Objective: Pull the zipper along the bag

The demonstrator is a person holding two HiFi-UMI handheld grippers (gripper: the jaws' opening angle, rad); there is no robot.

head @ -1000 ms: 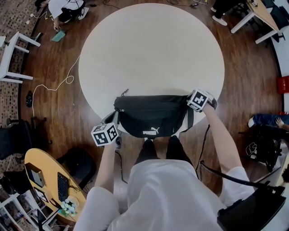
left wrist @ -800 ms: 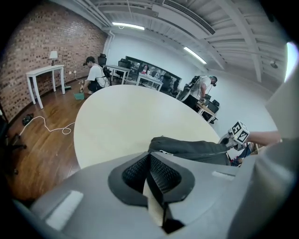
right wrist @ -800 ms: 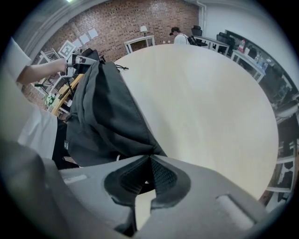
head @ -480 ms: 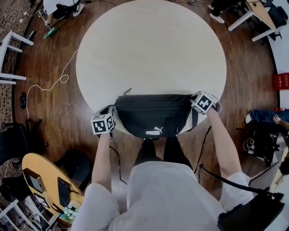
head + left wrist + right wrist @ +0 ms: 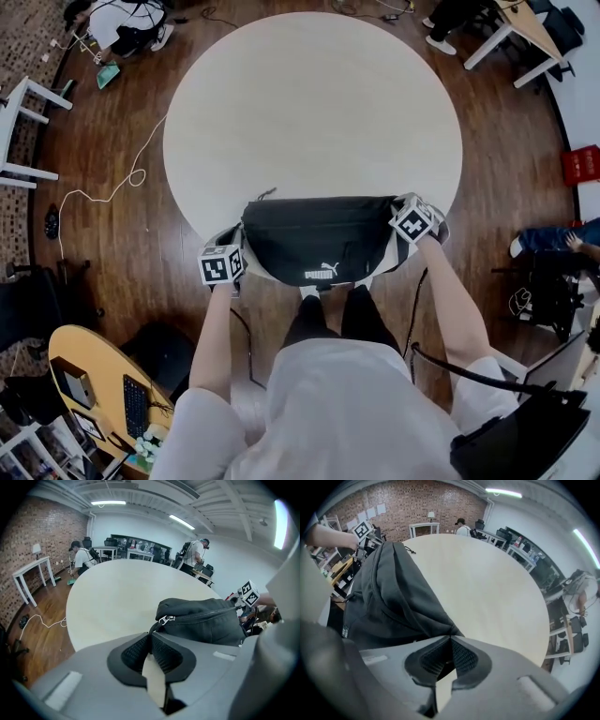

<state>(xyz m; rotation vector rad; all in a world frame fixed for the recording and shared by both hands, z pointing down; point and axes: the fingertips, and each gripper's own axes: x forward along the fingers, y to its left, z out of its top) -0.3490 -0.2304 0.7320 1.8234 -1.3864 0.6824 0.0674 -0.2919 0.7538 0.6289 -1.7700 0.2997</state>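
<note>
Bag position: the black bag (image 5: 319, 239) lies at the near edge of the round table (image 5: 309, 103), long side across, with its front face hanging over toward the person. It sits between the two grippers, with the left gripper (image 5: 151, 637) at its left end and the right gripper (image 5: 450, 638) at its right end.

Left gripper: the jaws are almost together and opening. A narrow black pull strip (image 5: 153, 626) runs from the zipper slider (image 5: 167, 618) down between the pad tips, and the pads are on it. The slider sits at the bag's left end, just beyond the jaw tips. The zipper (image 5: 206, 615) runs from the slider along the bag's upper edge toward the far end. I cannot tell whether its teeth are meshed.

Right gripper: the jaws are closed and pinch a fold of the bag's fabric at the right end. The cloth is drawn to a point at the tips.

Materials and shapes:
- Bag: matte black woven cloth, soft and creased, a rounded oblong. A small white logo (image 5: 322, 273) is on the front face.
- Slider: small, pale metal, glinting.
- Jaw pads: dark with a fine grid texture, set in smooth grey shells.
- Table: circular, with a pale, smooth, matte top.
- Floor (image 5: 112, 244): dark wood planks.
</note>
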